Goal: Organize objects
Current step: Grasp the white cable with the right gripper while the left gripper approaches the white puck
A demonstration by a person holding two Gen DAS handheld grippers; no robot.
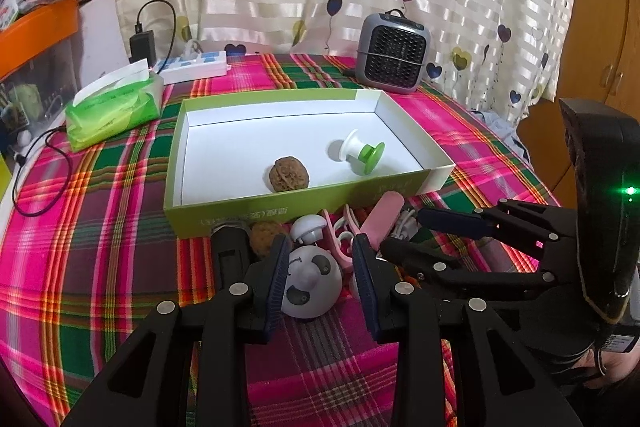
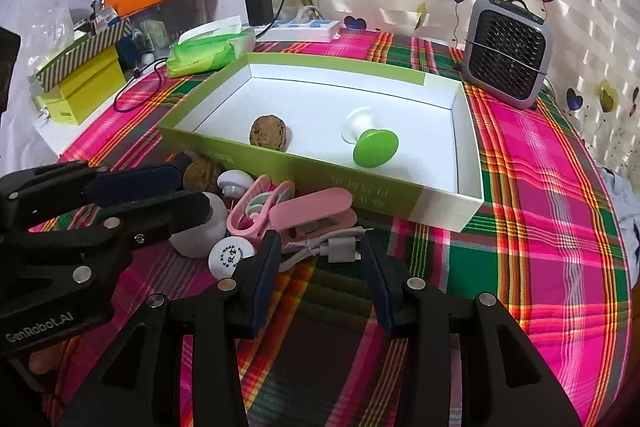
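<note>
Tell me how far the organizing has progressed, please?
Done: one walnut and the green-and-white spool lie in the box. In hand: the open left hand-held gripper straddles the panda ball, not clamped. Left: second walnut, pink clip, ping-pong ball, cable.

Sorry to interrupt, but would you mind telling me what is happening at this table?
A person with two handheld grippers is sorting small items into a green-and-white box. A walnut and a green-and-white spool are already inside. The left gripper is open around a white panda-face dome; the right gripper is open over a white cable plug. The rest waits outside.
</note>
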